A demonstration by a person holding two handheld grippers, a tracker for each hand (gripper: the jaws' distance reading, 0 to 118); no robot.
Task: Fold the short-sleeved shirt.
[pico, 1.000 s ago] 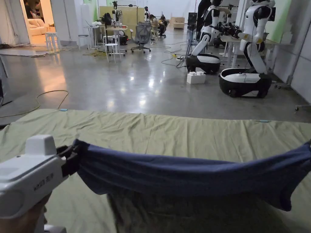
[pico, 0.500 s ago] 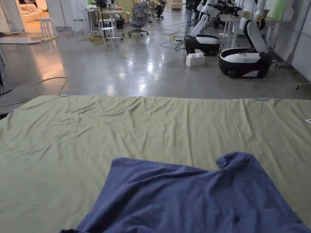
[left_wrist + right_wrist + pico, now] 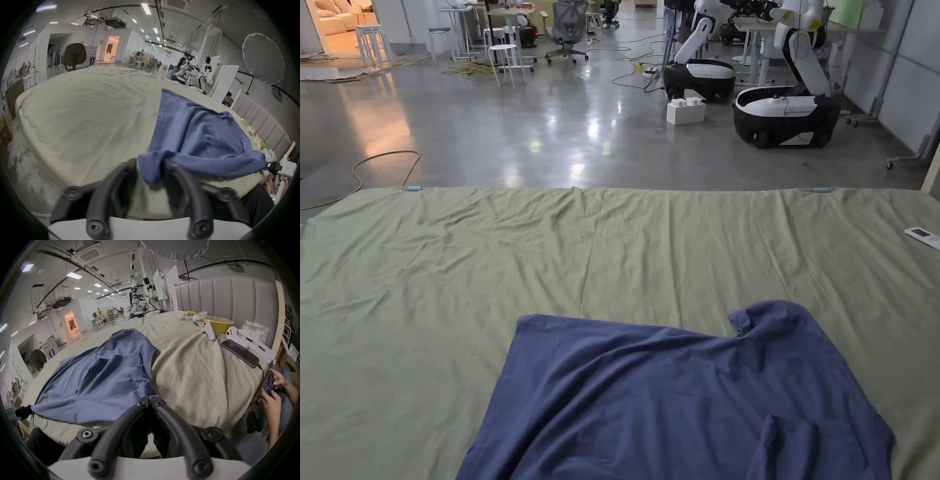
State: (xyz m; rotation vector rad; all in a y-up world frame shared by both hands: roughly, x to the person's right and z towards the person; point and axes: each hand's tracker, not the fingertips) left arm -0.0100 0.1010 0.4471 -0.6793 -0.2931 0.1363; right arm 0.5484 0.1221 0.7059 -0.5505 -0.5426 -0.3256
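Shirt (image 3: 687,400) spread on the green bedsheet (image 3: 425,281), long axis running away from me toward the sheet's far edge. From my left gripper (image 3: 151,165), jaws stand apart with the near hem corner draped between them, not pinched. From my right gripper (image 3: 151,400), jaws are closed on the other hem corner. I judge both grippers equally near the hem.

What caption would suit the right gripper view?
Right hand-held gripper pinching the edge of a blue shirt spread on a green-sheeted bed.
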